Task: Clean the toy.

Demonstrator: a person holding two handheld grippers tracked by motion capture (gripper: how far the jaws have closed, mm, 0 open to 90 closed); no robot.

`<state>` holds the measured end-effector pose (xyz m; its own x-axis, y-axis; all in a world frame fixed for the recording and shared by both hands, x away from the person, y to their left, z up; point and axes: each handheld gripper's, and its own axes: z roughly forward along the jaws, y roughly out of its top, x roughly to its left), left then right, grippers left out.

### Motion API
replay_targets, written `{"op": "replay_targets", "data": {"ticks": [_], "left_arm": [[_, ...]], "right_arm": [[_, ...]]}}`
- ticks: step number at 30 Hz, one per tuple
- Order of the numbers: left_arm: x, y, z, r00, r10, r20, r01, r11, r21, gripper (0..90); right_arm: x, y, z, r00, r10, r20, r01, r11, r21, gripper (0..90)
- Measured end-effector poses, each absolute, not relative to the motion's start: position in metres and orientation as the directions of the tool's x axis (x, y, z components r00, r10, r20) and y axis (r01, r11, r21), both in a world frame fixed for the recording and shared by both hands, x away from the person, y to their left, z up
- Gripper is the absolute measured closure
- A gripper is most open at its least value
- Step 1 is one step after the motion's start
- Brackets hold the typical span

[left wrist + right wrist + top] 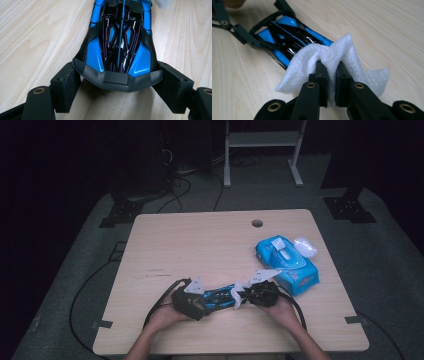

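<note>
A blue and black toy car (218, 296) lies on the wooden table (200, 245) near its front edge. My left gripper (204, 303) is shut on one end of the car (121, 37), its pads (71, 83) pressing on both sides of the dark bumper. My right gripper (242, 298) is shut on a crumpled white wipe (307, 61). That wipe (236, 296) rests against the other end of the car (284, 37). In the right gripper view the left gripper (249, 32) shows at the far end of the car.
A blue pack of wipes (287, 266) with its flap up lies to the right. A white oval object (305, 246) sits just behind it. A round cable hole (257, 223) is near the table's far edge. Cables trail off the front left.
</note>
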<state>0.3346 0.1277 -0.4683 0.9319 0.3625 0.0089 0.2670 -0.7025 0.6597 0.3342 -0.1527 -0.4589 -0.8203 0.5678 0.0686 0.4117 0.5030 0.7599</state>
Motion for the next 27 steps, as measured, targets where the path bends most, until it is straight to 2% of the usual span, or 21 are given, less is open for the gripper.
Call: {"op": "replay_targets", "data": {"ticks": [10,18,24,27], "left_arm": [[0.334,0.127,-0.469,0.93,0.366,0.012,0.268,-0.701,0.661,24.7],[0.334,0.126,-0.469,0.929,0.37,0.014,0.268,-0.699,0.663,24.7],[0.334,0.126,-0.469,0.928,0.371,0.015,0.268,-0.698,0.663,24.7],[0.334,0.126,-0.469,0.928,0.372,0.011,0.27,-0.695,0.666,24.7]], "right_arm": [[0.324,-0.133,-0.456,-0.861,0.507,0.048,0.348,0.517,0.782,82.9],[0.33,-0.149,-0.458,-0.822,0.569,0.013,0.379,0.53,0.759,83.0],[0.32,-0.123,-0.454,-0.868,0.496,0.017,0.311,0.518,0.797,82.9],[0.321,-0.121,-0.454,-0.875,0.482,0.031,0.312,0.515,0.798,82.9]]}}
